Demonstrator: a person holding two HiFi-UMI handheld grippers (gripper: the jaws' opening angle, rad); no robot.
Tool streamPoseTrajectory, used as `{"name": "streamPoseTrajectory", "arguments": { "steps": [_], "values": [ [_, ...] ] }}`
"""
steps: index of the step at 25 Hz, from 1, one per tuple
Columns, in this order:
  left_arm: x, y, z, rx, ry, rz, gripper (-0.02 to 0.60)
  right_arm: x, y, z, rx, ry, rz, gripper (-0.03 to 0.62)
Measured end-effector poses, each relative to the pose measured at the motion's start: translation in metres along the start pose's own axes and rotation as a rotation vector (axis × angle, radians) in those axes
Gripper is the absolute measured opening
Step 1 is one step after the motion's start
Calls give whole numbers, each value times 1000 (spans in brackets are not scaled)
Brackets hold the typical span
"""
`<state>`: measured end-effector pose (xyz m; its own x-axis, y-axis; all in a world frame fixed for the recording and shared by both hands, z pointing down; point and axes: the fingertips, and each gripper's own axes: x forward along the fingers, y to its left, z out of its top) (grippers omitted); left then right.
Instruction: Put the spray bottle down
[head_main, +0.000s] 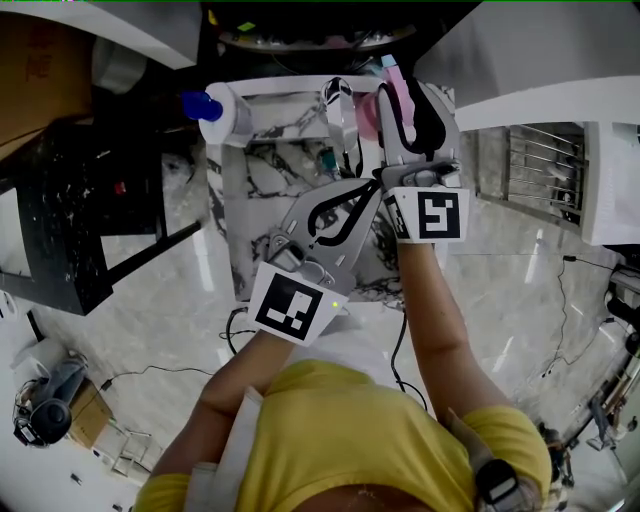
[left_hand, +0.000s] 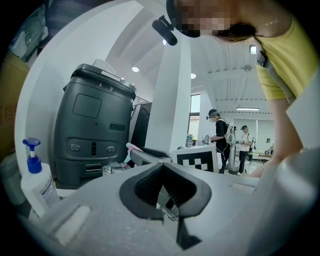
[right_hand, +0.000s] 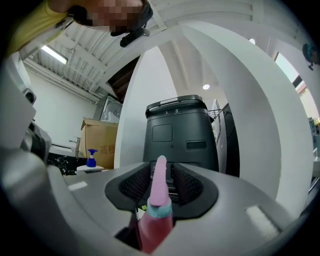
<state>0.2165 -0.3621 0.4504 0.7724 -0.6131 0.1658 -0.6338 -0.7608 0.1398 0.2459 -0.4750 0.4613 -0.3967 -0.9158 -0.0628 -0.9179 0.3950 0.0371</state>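
A pink spray bottle (head_main: 392, 98) stands at the far edge of the marble table (head_main: 260, 220), between the jaws of my right gripper (head_main: 412, 100). In the right gripper view its pink nozzle (right_hand: 159, 192) rises upright between the ribbed pads (right_hand: 186, 186), with a narrow gap on each side; the right gripper (right_hand: 161, 180) is open around it. My left gripper (head_main: 372, 185) hovers over the table just near of the right one, its jaws meeting at the tip. In the left gripper view it (left_hand: 162, 170) is shut with nothing held.
A white bottle with a blue pump (head_main: 222, 112) stands at the table's far left corner (left_hand: 36, 180). A dark grey machine (right_hand: 177, 130) rises beyond the table. A black stand (head_main: 70, 220) is on the left, a cardboard box (right_hand: 100, 142) farther off. People (left_hand: 220, 140) stand far away.
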Motion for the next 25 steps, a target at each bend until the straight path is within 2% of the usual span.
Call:
{"name": "streamPoseTrajectory", "arguments": {
  "steps": [5, 11, 16, 21, 25],
  "values": [
    [-2, -2, 8, -17, -21, 9, 5, -5, -3, 4, 5, 24, 6, 154],
    [-11, -4, 27, -41, -54, 32, 5, -27, -7, 34, -7, 24, -25, 158],
    [-24, -10, 60, -35, -111, 43, 5, -62, -7, 71, -47, 34, -65, 10],
    [-45, -20, 95, -4, -145, 50, 5, -100, -2, 111, 2, 56, -103, 0],
    [-64, -32, 119, 9, -181, 43, 5, -132, 3, 151, -3, 53, -138, 0]
  ]
}}
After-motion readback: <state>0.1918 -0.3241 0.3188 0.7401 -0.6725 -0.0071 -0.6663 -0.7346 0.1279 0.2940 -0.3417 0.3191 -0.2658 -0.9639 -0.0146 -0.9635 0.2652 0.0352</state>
